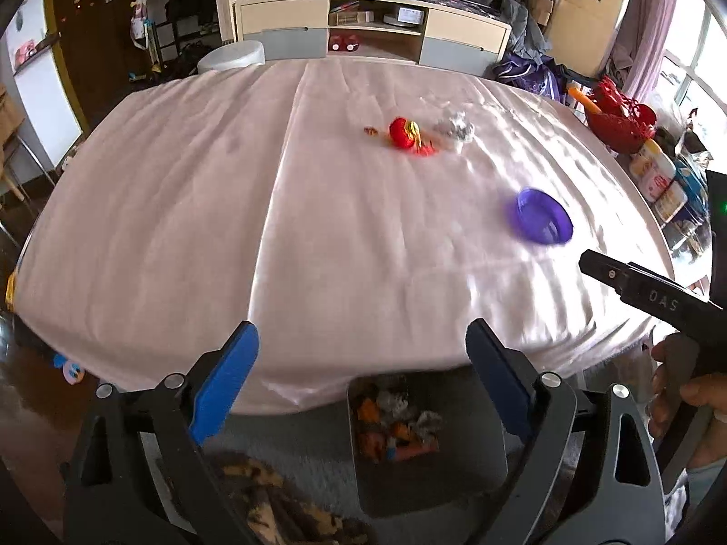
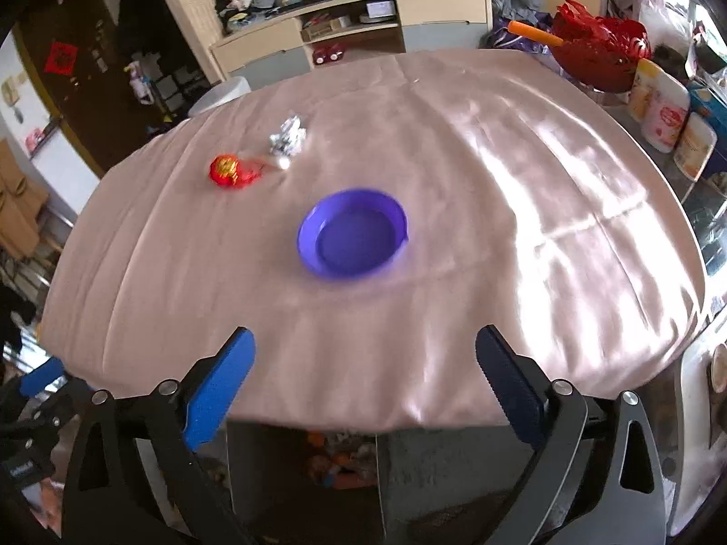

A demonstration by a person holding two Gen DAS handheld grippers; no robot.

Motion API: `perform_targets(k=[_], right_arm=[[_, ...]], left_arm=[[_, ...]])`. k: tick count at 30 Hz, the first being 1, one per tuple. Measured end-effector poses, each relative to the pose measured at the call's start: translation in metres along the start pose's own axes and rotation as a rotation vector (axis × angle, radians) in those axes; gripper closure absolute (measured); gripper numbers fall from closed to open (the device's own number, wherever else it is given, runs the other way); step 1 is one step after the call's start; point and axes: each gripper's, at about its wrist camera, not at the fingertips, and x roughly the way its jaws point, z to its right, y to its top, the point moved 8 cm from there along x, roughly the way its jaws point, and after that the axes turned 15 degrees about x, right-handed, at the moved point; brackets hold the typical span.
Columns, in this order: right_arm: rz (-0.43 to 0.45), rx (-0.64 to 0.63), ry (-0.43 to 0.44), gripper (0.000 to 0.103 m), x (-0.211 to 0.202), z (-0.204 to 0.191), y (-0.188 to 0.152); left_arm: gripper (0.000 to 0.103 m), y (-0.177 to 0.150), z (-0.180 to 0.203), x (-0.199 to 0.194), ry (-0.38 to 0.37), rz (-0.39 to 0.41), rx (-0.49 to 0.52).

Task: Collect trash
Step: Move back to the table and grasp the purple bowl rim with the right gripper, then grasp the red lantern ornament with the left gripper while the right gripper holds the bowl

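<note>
Left wrist: left gripper [image 1: 362,345] spread wide, nothing between pads, above bin [image 1: 427,445] with wrappers (floor, by table edge). Red wrapper [image 1: 404,134], foil ball [image 1: 456,129], purple bowl [image 1: 543,221] on tablecloth [image 1: 227,209].

Right wrist: right gripper [image 2: 365,354] spread wide, empty; bowl [image 2: 352,240] beyond fingers, red wrapper [image 2: 229,171] and foil [image 2: 288,137] farther.

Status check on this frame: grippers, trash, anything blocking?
Left gripper and right gripper open, empty. Red wrapper and foil ball still on table; bin below edge holds trash. Purple bowl sits nearer, path otherwise clear.
</note>
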Motion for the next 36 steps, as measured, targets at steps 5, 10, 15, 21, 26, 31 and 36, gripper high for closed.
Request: perform_targets(k=[5,10,15,21,26,31,36], right_arm=[[-0.022,-0.021,-0.017,0.005,0.022,-0.012,0.021],[-0.051,-0.051,-0.011,0.005,0.047,-0.022,0.029],[-0.050,-0.096,-0.039,0.005,0.063,-0.027,0.028],[-0.043,-0.086,-0.017,0.016,0.070,-0.029,0.029],[0.001,-0.118,0.009,0.024,0.073,-0.030,0.040],[0.006,-0.103,0.055,0.025,0.080,-0.029,0.057],[-0.002,-0.108,0.080,0.025,0.085,-0.030,0.068]], left_arm=[[0.015,0.032,-0.005,0.017,0.004,0.002,0.010],[0.015,0.056,-0.010,0.029,0.022,0.013,0.024],[0.015,0.073,-0.010,0.046,0.037,0.008,0.051],[0.015,0.086,-0.009,0.070,0.035,0.002,0.059],[0.015,0.096,-0.012,0.095,0.062,-0.003,0.075],[0.015,0.114,-0.017,0.115,0.054,0.015,0.061],[0.015,0.136,-0.016,0.131,0.019,0.017,0.039]])
